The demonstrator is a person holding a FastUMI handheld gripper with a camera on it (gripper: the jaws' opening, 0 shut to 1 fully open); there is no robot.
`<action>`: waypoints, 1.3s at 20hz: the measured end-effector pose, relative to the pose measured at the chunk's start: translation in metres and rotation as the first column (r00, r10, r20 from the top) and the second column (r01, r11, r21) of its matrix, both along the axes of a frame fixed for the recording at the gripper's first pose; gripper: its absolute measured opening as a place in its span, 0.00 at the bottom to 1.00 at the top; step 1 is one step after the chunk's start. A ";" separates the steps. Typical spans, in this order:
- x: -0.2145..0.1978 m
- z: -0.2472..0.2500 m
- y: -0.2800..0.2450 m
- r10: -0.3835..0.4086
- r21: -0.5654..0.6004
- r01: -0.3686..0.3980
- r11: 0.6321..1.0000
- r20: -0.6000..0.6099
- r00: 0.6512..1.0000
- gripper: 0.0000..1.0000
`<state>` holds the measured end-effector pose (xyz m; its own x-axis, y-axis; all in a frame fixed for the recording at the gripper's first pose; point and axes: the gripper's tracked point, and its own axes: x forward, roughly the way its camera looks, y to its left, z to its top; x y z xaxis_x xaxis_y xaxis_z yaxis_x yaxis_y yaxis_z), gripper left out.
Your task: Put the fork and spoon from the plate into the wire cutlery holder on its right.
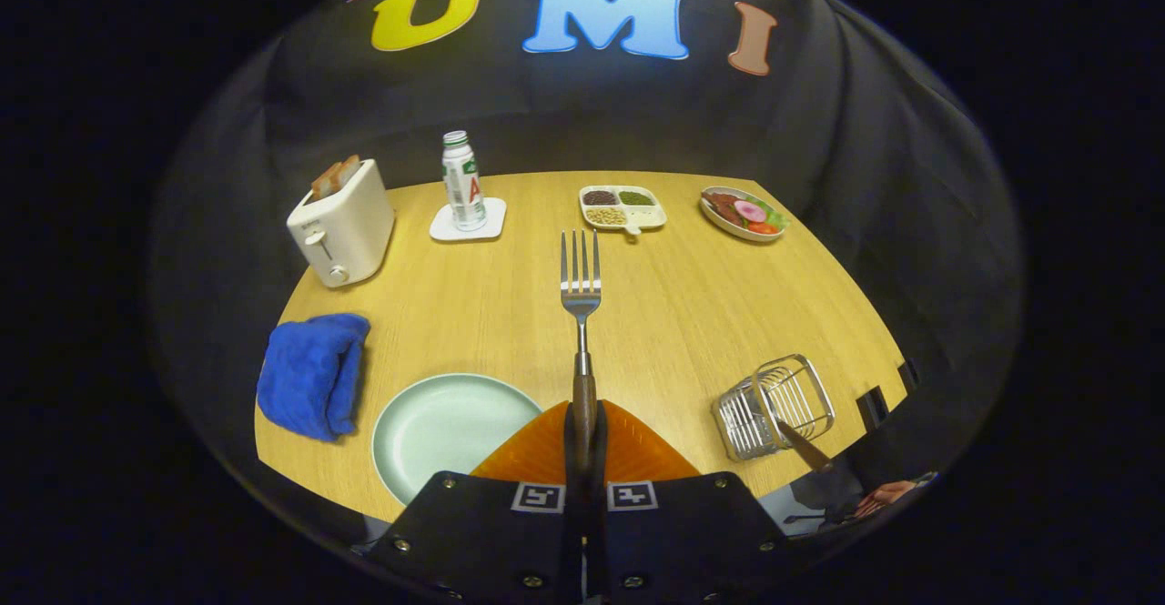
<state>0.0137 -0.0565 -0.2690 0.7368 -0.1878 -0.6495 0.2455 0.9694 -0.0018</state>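
Observation:
My gripper [583, 423] is shut on the wooden handle of a metal fork [580, 282], which sticks straight out ahead with its tines up over the table. The pale green plate [428, 428] lies just left of the fingers and has nothing on it. The wire cutlery holder [774, 405] stands to the right of the fingers, near the table's front edge. A wooden utensil handle [805, 447] leans out of it; the part inside is hidden by the wires.
A blue cloth [311, 373] lies left of the plate. Along the back stand a white toaster [341, 223] with toast, a bottle [462, 182] on a coaster, a divided dish of beans [622, 206] and a plate of food [742, 214]. The wooden table [692, 305] ends just right of the holder.

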 end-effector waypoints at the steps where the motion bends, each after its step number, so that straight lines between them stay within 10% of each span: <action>1: -0.002 0.001 -0.010 -0.030 0.001 0.030 1.000 0.000 1.000 0.03; 11: -0.041 -0.014 -0.079 -0.261 0.052 0.263 0.963 -0.032 0.965 0.03; 26: -0.077 -0.054 -0.103 -0.341 0.093 0.356 0.930 -0.150 0.928 0.03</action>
<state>-0.0628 -0.1599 -0.3227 0.5466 -0.3347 -0.7676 0.5731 0.8179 0.0515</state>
